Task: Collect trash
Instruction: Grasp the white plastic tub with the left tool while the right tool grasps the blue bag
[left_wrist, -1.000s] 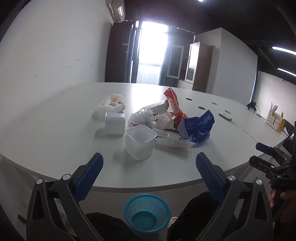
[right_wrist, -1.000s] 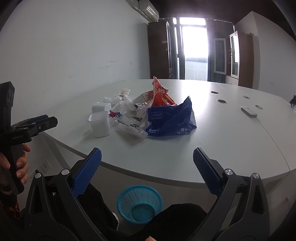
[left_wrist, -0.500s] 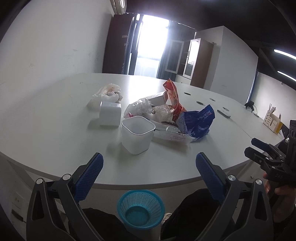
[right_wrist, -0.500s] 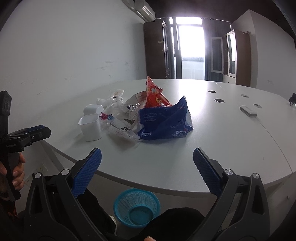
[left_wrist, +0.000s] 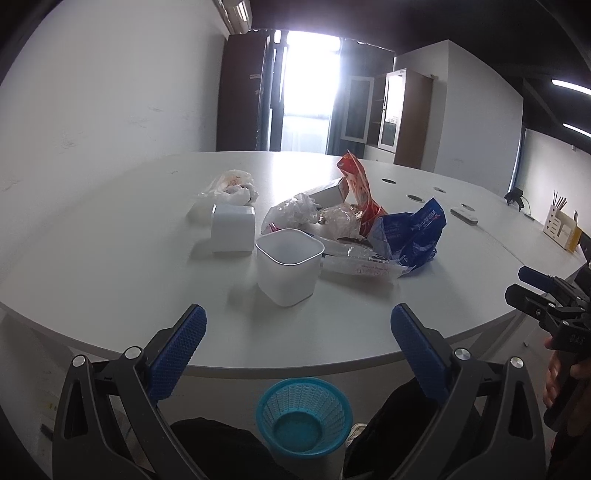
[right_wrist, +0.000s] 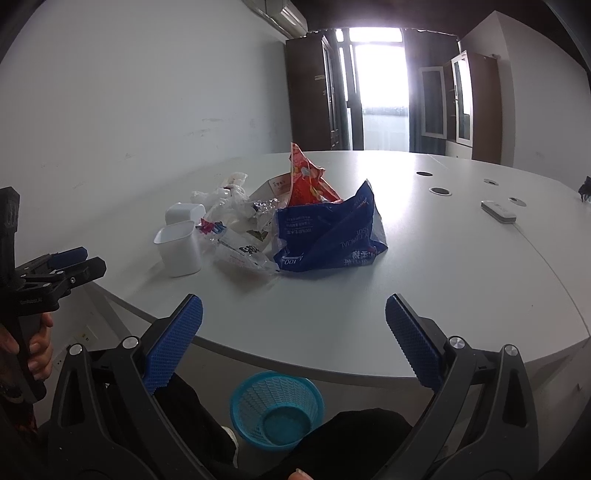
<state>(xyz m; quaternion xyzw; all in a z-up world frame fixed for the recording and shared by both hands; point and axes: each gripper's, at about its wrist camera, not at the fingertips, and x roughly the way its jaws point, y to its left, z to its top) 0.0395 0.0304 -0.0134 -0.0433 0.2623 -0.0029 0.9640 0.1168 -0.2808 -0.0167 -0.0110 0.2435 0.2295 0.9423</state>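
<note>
A pile of trash lies on the white table (left_wrist: 110, 258): a blue bag (left_wrist: 410, 232) (right_wrist: 328, 236), a red wrapper (left_wrist: 358, 188) (right_wrist: 306, 181), clear plastic wrappers (left_wrist: 295, 212) (right_wrist: 240, 251), an open white cup (left_wrist: 288, 266) (right_wrist: 179, 247) and a white box (left_wrist: 232, 227). A blue mesh bin (left_wrist: 303, 421) (right_wrist: 277, 410) stands on the floor below the table's edge. My left gripper (left_wrist: 297, 338) is open and empty, short of the cup. My right gripper (right_wrist: 293, 325) is open and empty, short of the blue bag.
A crumpled white bag (left_wrist: 232, 184) lies behind the box. A white remote (right_wrist: 498, 210) and round cable holes (right_wrist: 439, 191) are on the right of the table. A pen holder (left_wrist: 559, 225) stands far right. Dark clothing fills the space under both grippers.
Both grippers have moved closer to the trash pile and a little higher; the cup and bags look larger. Nothing was grasped.
</note>
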